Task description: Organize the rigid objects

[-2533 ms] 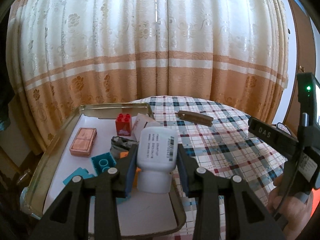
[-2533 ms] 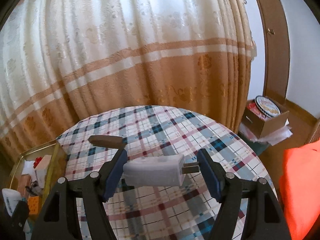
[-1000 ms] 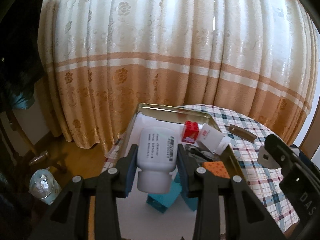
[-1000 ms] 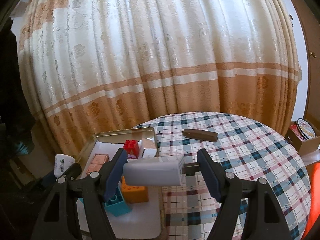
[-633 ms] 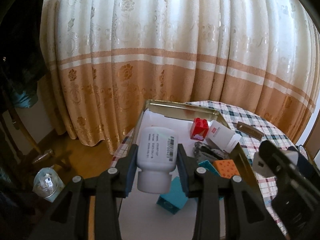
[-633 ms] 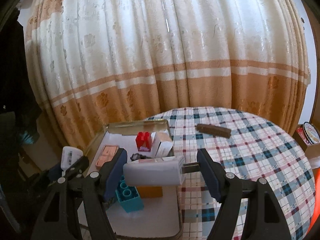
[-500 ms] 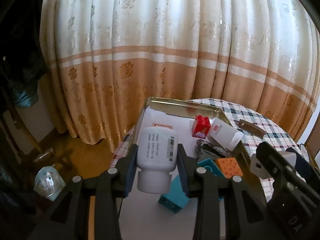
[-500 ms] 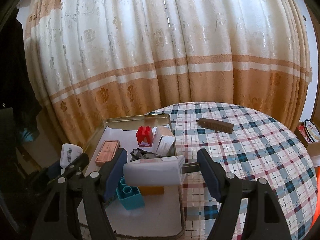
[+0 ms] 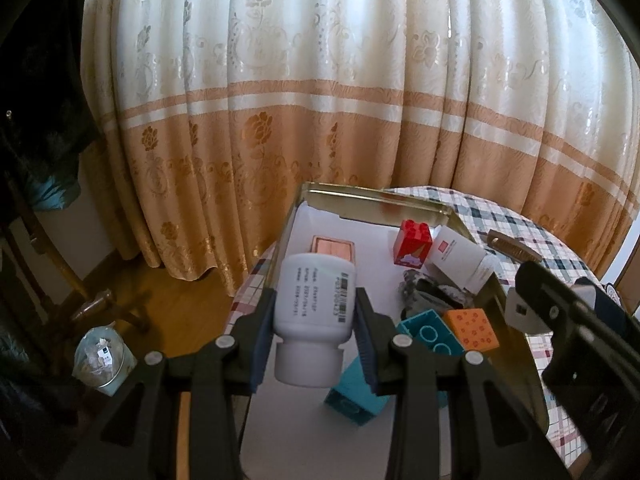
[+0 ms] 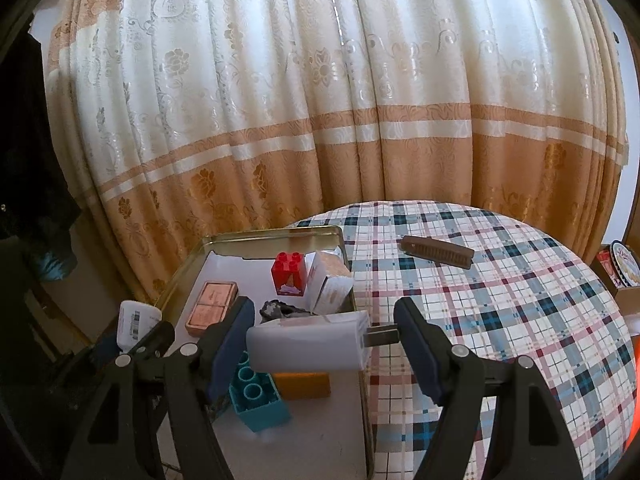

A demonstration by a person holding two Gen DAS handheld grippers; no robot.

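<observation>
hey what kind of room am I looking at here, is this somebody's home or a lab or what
Most likely a room in a home. A round table under a plaid tablecloth stands before floor-length floral curtains, with a wood floor beside it. A gold tin tray on the table holds toy blocks and other small household items.

I see bare white floor at the near end of the gold metal tray (image 10: 188, 264), teal plastic bricks (image 10: 256, 398), orange block (image 9: 474, 329) and red brick (image 10: 289, 267) crowding its right side, open plaid tablecloth (image 10: 520, 320) except a brown comb (image 10: 437, 252).
</observation>
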